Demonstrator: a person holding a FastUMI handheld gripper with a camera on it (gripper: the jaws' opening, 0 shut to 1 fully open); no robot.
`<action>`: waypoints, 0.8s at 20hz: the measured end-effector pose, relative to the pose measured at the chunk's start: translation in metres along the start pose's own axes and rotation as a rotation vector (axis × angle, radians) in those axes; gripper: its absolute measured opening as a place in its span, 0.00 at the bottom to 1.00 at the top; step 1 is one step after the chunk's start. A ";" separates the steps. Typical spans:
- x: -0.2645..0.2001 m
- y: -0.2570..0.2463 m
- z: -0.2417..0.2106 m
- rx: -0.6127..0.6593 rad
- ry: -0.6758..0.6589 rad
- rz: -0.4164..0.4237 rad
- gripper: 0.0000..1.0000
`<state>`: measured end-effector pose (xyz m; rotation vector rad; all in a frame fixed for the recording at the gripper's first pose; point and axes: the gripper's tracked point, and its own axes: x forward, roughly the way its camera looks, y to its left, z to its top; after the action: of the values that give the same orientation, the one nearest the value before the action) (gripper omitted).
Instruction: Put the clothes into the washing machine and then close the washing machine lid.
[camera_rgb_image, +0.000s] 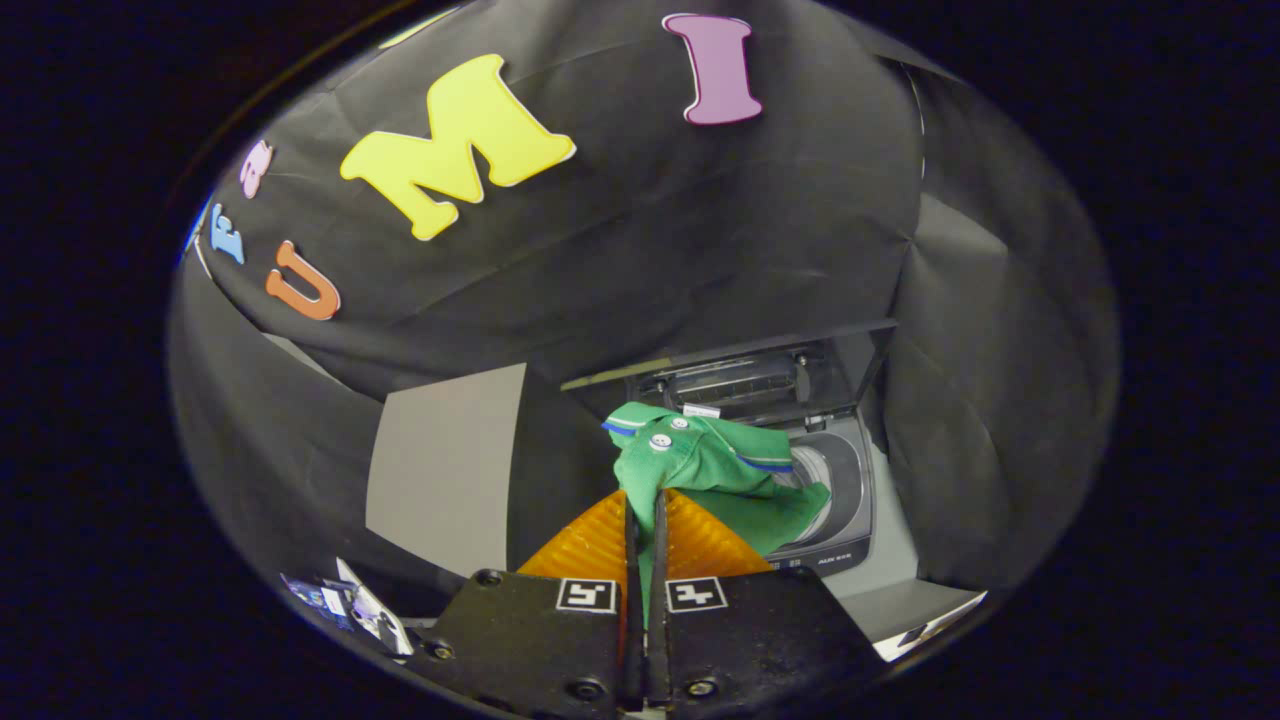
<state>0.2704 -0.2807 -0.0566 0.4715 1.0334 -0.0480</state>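
Note:
A green polo shirt (715, 470) with blue-and-white trim and white buttons hangs from my gripper (646, 512), whose two fingers are pressed together on a fold of the cloth. Beyond the shirt stands a grey top-loading washing machine (850, 480). Its dark lid (770, 375) is raised upright at the back, and the drum opening (812, 470) shows partly behind the shirt. The shirt is held in the air in front of and above the machine's opening.
A grey panel (450, 465) stands to the left of the machine against the black cloth wall. Some small printed items (345, 605) lie near the floor at the lower left. A pale floor strip (920, 605) runs beside the machine.

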 end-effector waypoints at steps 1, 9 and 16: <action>0.007 -0.004 -0.004 0.004 0.006 -0.003 0.05; 0.076 -0.053 -0.039 0.034 0.057 -0.072 0.05; 0.140 -0.080 -0.066 0.079 0.050 -0.077 0.05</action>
<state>0.2689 -0.3010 -0.2296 0.5064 1.1019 -0.1460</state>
